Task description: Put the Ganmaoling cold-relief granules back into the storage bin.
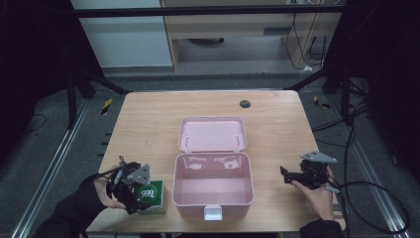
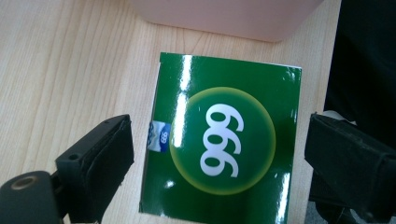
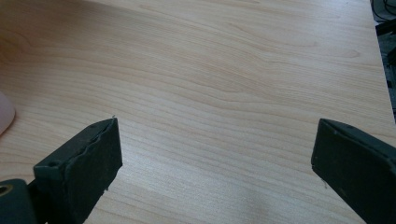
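A glossy green box [image 1: 151, 196] printed with "999" lies flat on the wooden table, just left of the open pink case [image 1: 174, 184]. My left gripper [image 1: 140, 197] hangs over it, held by a gloved hand. In the left gripper view the green box [image 2: 224, 140] sits between the black jaws of my left gripper [image 2: 219, 158], which stand open with a narrow gap on each side of the box. My right gripper [image 1: 286, 174] hovers low to the right of the case. Its jaws are wide open over bare wood in the right gripper view [image 3: 215, 163].
The pink case's lid [image 1: 212, 134] lies flat behind its empty body; the latch [image 1: 214, 213] faces the front edge. A small black disc [image 1: 245, 103] sits near the table's far edge. A corner of the case [image 3: 4, 116] shows at the left of the right gripper view.
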Available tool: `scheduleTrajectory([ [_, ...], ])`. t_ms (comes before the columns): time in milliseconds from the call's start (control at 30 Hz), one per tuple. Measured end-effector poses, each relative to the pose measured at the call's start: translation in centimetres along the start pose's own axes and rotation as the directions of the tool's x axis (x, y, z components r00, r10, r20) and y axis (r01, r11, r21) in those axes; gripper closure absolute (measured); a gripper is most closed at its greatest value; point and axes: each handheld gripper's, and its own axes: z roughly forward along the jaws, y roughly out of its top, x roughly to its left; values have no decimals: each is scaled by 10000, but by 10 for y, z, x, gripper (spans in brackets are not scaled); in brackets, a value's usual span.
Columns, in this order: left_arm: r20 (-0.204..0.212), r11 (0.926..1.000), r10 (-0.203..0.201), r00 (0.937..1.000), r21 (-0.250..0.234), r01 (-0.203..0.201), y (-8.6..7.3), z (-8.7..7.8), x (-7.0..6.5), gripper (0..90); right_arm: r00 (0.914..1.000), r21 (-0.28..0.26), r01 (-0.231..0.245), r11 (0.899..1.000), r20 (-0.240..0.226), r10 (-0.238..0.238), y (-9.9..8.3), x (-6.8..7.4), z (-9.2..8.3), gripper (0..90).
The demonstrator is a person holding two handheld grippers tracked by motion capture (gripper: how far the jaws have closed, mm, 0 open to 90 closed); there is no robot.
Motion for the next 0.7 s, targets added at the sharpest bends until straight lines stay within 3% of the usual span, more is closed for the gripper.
scheduleTrajectory([
  [700,427,9986,66,9991,518,-88,2,20,5,72,9998,273,199,9994,-40,-198,-1,1,4,14],
])
